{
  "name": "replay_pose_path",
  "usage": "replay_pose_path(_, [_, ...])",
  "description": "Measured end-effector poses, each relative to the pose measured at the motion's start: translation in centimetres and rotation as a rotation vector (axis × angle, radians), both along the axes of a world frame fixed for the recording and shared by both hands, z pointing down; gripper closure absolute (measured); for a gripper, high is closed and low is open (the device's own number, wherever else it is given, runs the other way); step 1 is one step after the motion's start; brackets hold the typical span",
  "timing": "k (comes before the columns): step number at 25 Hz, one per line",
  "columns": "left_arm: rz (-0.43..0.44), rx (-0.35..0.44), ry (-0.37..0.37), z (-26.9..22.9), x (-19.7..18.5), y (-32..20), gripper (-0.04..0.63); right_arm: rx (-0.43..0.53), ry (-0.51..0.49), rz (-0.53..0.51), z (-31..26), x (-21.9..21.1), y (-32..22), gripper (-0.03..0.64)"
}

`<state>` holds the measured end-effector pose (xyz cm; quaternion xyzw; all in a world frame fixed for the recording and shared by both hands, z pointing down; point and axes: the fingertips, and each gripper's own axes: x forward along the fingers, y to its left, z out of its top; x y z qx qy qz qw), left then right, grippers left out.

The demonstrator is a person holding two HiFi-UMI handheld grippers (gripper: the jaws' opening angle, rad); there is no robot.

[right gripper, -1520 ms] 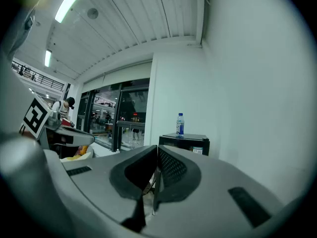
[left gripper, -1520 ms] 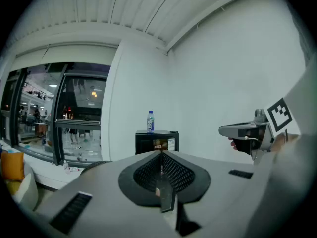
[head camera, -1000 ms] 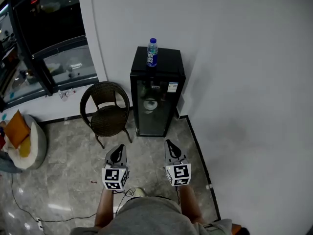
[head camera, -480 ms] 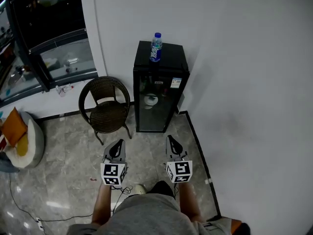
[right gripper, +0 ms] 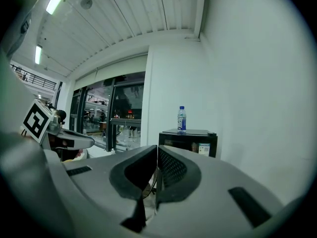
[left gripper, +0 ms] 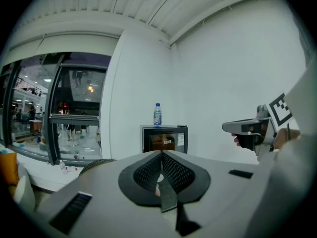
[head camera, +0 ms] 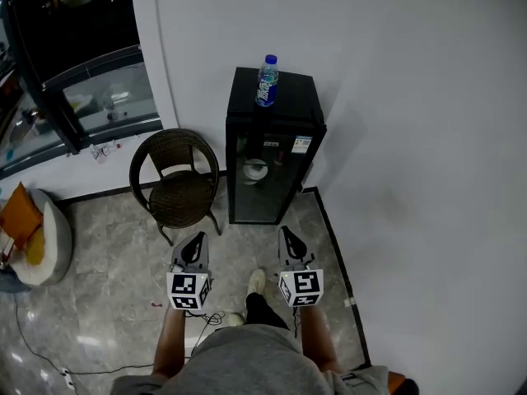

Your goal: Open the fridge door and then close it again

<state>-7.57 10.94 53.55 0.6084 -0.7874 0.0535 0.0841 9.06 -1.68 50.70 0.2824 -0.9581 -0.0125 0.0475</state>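
A small black fridge with a glass door stands shut against the white wall, also seen in the left gripper view as fridge and in the right gripper view as fridge. A water bottle stands on its top. My left gripper and right gripper are both shut and empty, held side by side a short way in front of the fridge, pointing at it. The left gripper and right gripper show their jaws pressed together.
A dark wicker chair stands just left of the fridge. Dark windows line the left wall. A cushion seat sits at far left, and a cable runs over the tiled floor. My foot shows between the grippers.
Both grippers and I have moved forward toward the fridge, which looks slightly larger and nearer. A foot has stepped forward between the grippers. Jaws stayed shut.
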Motion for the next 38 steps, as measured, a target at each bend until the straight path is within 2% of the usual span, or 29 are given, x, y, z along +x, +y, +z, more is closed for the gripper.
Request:
replay_pose_path(15, [-0.007, -0.001, 0.002, -0.7, -7.6, -12.6, 0.584, 0.001, 0.003, -0.039, -0.6, -8.7, -11.8, 0.592])
replay_pose_path(26, [-0.005, -0.029, 0.007, 0.1, -9.9, -19.6, 0.584, -0.032, 0.017, -0.033, 0.8, -10.7, -18.8, 0.592])
replay_pose_path(38, [-0.05, -0.058, 0.019, 1.9, -11.9, -24.9, 0.584, -0.064, 0.021, -0.053, 3.1, -11.7, -24.9, 0.592])
